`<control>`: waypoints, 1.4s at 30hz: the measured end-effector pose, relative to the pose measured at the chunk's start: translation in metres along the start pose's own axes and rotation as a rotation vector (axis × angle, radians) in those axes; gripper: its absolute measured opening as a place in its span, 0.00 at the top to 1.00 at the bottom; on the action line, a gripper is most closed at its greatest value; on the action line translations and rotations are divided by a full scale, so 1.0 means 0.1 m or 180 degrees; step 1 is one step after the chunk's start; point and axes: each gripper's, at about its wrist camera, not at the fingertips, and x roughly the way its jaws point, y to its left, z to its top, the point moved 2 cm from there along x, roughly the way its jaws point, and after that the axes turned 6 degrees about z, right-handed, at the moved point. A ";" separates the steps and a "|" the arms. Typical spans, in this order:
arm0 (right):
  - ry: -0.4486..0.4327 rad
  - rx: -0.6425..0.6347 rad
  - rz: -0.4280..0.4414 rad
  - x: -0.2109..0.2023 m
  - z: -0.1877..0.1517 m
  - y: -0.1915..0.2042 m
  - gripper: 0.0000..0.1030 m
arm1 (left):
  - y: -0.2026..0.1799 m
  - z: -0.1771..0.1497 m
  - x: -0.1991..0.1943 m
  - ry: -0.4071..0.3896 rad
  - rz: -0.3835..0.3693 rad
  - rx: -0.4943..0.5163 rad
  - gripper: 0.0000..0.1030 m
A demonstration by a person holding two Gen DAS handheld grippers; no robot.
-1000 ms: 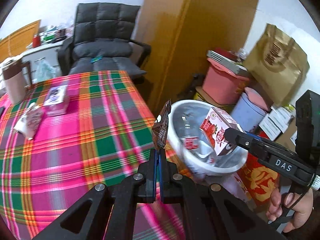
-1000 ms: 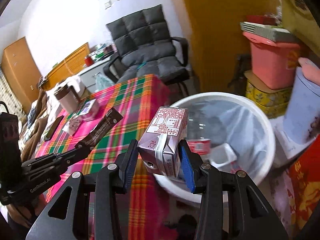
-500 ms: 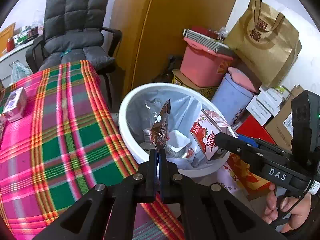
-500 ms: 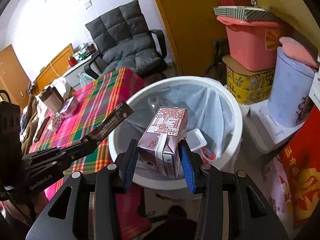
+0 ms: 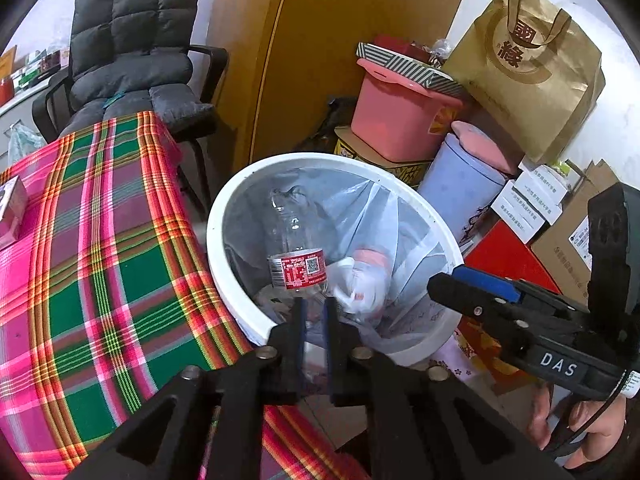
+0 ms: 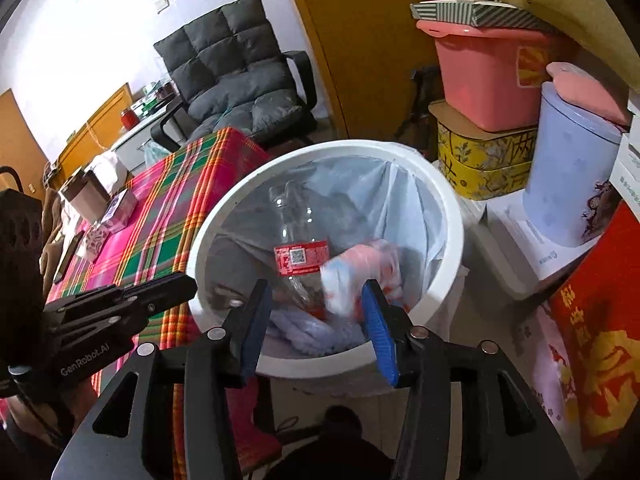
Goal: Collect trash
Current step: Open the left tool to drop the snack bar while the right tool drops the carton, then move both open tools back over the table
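- Two tools hang over a white bin (image 5: 224, 276) that stands just off the right edge of the surface (image 5: 100, 264), which wears a pink, green and orange plaid cloth.
- At the surface's far left edge, in the right wrist view, sit a brown cup (image 6: 86, 194) and a small printed box (image 6: 120, 209).
- Behind the surface's far end stands a dark padded chair (image 5: 128, 64), against a white wall and an ochre panel.
- Left tool (image 5: 314, 312): marked "GenRobot.AI"; its jaws have just been opening and nothing is between them.
- Inside the bin's clear liner lies a clear bottle (image 5: 298, 268) with a red label bearing a QR code, and beside it a blurred pink-and-white carton (image 6: 360, 268).
- Right tool (image 6: 318, 320): marked "DAS"; jaws have just been opening, apart, pads touching nothing.
- Right of the bin are a pink tub (image 5: 396, 120), a lilac canister (image 5: 460, 192) and a brown paper bag (image 5: 528, 68) printed with Chinese characters.
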 end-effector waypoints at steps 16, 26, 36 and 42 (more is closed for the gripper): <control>-0.0060 -0.0043 0.0117 -0.10 -0.03 0.13 0.52 | 0.15 -0.06 -0.24 -0.0116 0.0015 -0.0144 0.75; -0.0085 -0.0246 0.0270 -0.16 -0.08 0.43 0.52 | 0.31 -0.21 -0.59 -0.0269 0.0186 -0.0216 0.75; -0.0073 -0.0427 0.0470 -0.14 -0.14 0.77 0.52 | 0.56 -0.38 -0.95 -0.0427 0.0451 -0.0377 0.75; -0.0001 -0.0541 0.0607 -0.08 -0.19 0.98 0.52 | 0.72 -0.48 -1.07 -0.0460 0.0593 -0.0455 0.75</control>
